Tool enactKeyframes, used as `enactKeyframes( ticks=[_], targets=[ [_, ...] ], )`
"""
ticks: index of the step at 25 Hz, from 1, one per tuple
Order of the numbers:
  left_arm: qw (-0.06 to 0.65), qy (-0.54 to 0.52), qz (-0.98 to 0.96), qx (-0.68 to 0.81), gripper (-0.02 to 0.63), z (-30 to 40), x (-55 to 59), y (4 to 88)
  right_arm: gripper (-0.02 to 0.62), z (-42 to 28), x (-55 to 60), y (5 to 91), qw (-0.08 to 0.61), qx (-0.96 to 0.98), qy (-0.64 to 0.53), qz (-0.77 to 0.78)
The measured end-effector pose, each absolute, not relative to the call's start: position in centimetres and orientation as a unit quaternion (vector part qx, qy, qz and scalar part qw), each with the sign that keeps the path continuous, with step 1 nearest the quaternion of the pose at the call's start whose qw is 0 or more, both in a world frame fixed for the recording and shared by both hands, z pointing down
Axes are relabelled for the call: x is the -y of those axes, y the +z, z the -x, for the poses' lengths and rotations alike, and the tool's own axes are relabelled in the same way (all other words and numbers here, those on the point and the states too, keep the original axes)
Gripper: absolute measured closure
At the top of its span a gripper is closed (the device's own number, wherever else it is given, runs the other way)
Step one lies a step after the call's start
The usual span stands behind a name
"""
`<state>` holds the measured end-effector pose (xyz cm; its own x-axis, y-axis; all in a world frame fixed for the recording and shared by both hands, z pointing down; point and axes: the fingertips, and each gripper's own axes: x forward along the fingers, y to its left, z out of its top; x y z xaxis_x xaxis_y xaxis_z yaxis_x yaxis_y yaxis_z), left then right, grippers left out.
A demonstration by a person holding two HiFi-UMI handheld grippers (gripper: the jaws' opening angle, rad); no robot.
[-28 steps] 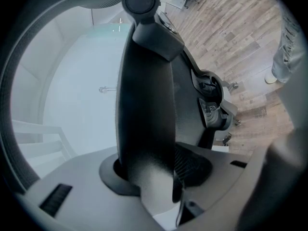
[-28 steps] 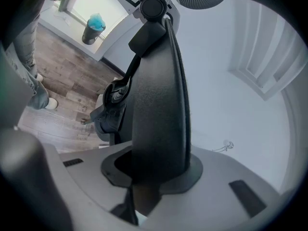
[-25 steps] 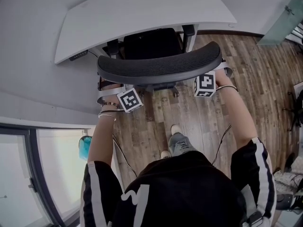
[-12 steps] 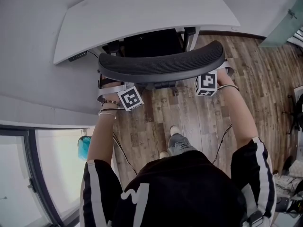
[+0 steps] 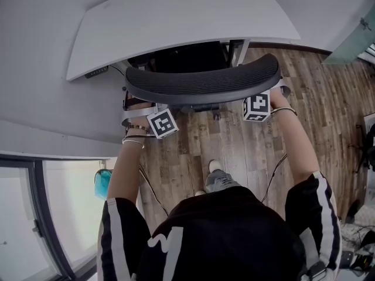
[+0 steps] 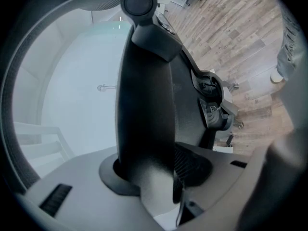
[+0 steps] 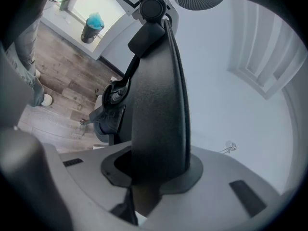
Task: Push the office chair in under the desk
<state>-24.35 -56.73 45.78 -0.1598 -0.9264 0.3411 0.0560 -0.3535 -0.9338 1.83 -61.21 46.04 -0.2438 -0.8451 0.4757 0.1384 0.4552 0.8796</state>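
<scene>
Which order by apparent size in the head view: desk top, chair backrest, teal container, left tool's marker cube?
1. desk top
2. chair backrest
3. left tool's marker cube and teal container: about alike, and the cube sits nearer the camera, so unranked.

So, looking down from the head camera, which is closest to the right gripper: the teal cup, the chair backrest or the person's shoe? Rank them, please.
1. The chair backrest: its right end is clamped in the fingers of the right gripper.
2. The shoe: on the wooden floor behind the chair, towards the middle.
3. The teal cup: far left, by the window.
</scene>
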Motion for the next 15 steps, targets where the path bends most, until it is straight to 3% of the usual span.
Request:
enactKeyframes(
  ticks=[15],
  targets=[
    [0.362,-0.643,0.526,-0.422,0.437,23.5,59.6,46.3,0.488,-2.6,65.0,46.8,0.550,0.655,-0.447,-0.262]
  ],
)
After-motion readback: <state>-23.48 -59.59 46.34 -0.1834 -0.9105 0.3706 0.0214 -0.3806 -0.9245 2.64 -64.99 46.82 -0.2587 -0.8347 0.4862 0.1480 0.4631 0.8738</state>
